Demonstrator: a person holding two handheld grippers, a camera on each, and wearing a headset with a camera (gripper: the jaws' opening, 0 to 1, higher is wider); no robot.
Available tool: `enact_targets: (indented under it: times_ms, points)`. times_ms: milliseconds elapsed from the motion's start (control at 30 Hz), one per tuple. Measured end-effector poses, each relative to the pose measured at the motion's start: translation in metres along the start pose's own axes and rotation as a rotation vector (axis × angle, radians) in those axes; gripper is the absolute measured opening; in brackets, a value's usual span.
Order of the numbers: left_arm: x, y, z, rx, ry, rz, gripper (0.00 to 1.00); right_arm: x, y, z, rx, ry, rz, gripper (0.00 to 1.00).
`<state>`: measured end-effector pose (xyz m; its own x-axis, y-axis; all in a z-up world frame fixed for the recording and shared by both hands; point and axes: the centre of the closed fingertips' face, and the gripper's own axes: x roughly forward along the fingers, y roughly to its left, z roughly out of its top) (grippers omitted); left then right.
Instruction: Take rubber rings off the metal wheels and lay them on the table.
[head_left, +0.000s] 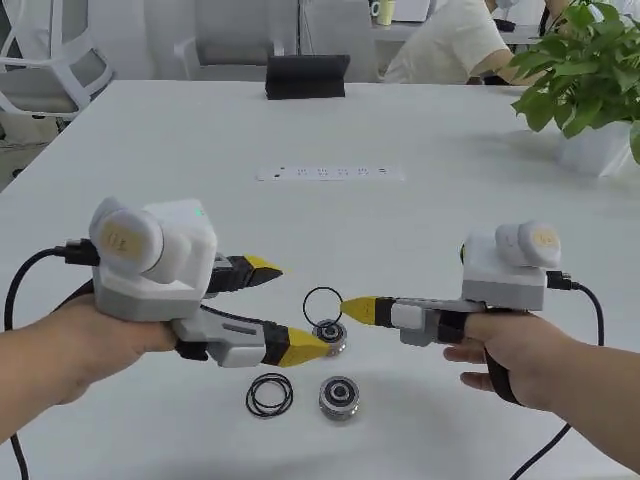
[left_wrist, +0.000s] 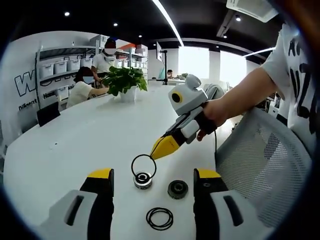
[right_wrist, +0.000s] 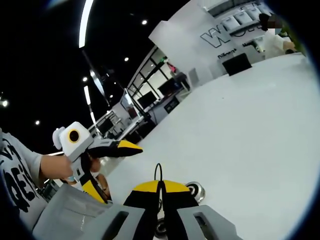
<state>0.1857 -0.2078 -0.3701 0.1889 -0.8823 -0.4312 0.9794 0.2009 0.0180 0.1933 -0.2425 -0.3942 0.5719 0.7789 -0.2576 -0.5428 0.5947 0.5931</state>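
Evidently to clear the metal wheel (head_left: 330, 336), the right gripper (head_left: 346, 308) pinches a rubber ring (head_left: 322, 289) above it; the left gripper (head_left: 298, 306), spread, flanks the wheel.

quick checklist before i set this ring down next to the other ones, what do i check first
1. Right claw shut on the rubber ring: ok.
2. Ring lifted fully clear of the wheel below it: cannot tell; its lower edge sits close to the wheel.
3. Left claw open and off the ring: ok.
4. Left claw touching the wheel: cannot tell.
5. Bare table beside the laid rings: ok.
6. Path past the second wheel to that spot: ok.
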Motion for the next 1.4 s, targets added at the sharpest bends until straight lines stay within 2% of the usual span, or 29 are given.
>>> enact_targets:
  times_ms: [200, 267, 433, 633, 867, 1400]
  points:
    - [-0.013, -0.003, 0.002, -0.006, -0.016, 0.010, 0.66, 0.003, 0.007, 0.000, -0.006, 0.008, 0.013, 0.00]
    - [-0.018, -0.005, 0.006, -0.010, -0.032, 0.010, 0.69, 0.005, 0.008, 0.000, -0.006, 0.012, 0.020, 0.00]
    - [-0.030, -0.008, 0.011, -0.002, -0.051, 0.017, 0.70, 0.009, 0.014, 0.001, -0.009, 0.021, 0.040, 0.00]
    - [-0.043, -0.009, 0.010, -0.003, -0.060, 0.030, 0.73, 0.015, 0.022, -0.002, -0.017, 0.039, 0.060, 0.00]
    - [-0.059, -0.012, 0.005, -0.013, -0.062, 0.042, 0.76, 0.019, 0.026, -0.009, -0.017, 0.066, 0.078, 0.00]
    - [-0.078, -0.018, -0.007, -0.034, -0.048, 0.070, 0.85, 0.032, 0.033, -0.030, -0.017, 0.146, 0.110, 0.00]
